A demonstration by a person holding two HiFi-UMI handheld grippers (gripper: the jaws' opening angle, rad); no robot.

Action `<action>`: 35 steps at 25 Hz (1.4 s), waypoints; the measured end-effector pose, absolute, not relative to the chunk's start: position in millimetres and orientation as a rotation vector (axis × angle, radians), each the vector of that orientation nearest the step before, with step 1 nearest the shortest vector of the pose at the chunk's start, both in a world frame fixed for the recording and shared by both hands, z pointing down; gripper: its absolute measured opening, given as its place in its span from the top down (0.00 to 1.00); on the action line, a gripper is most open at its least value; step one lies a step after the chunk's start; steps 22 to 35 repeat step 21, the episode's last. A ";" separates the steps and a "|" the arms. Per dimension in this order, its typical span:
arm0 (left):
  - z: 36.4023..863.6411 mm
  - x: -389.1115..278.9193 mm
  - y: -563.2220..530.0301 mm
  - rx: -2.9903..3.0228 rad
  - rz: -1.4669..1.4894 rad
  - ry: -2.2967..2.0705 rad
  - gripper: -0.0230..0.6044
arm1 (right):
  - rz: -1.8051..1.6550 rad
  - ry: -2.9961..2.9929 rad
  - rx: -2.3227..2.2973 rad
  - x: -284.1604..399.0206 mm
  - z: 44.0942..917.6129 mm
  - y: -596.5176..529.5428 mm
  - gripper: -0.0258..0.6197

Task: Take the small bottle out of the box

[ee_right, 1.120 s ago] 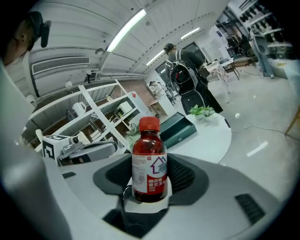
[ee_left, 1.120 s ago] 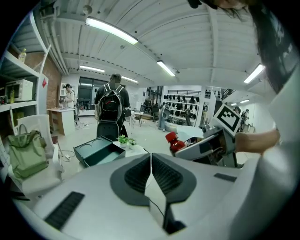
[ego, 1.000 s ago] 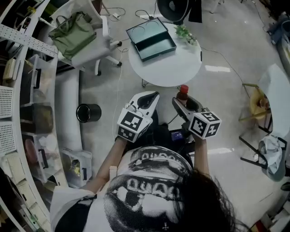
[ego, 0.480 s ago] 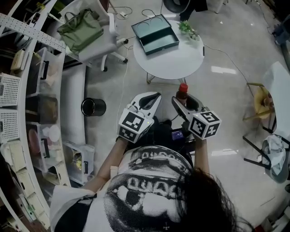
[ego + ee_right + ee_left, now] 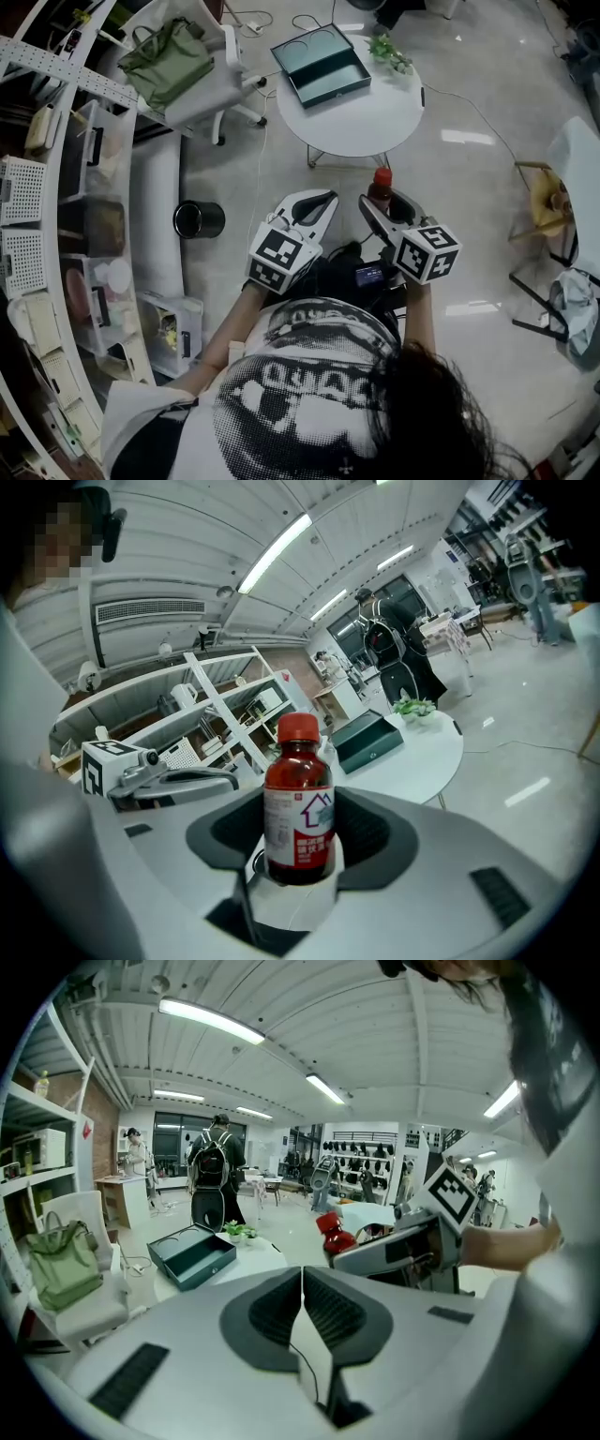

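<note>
A small brown bottle with a red cap and a white label stands upright between the jaws of my right gripper, which is shut on it. In the head view the bottle's red cap shows at the tip of the right gripper, held over the floor short of the round white table. The dark green box lies open on that table, lid tilted back; it also shows as the box in the left gripper view. My left gripper is shut with nothing in it, beside the right one.
A small potted plant sits on the table by the box. A white chair with a green bag stands left of the table, a black bin on the floor, shelving along the left. A person with a backpack stands far off.
The view has shifted a little: the table and box sit slightly higher and further right in the head view. Both grippers hold their pose, the bottle still in the right one.
</note>
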State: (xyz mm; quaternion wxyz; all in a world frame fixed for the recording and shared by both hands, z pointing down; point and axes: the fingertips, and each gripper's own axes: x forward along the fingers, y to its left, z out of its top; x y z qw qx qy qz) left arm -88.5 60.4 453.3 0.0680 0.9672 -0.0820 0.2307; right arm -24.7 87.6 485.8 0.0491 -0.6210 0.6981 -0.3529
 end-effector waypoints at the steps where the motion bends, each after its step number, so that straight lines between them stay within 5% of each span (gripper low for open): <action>1: 453.0 -90.4 59.1 2.915 0.696 -0.244 0.94 | -1.075 2.125 -1.896 -26.1 486.0 86.5 0.61; 35: 444.6 -145.2 23.7 2.927 0.609 -0.210 0.94 | -1.066 2.112 -1.957 -84.7 479.1 58.1 0.61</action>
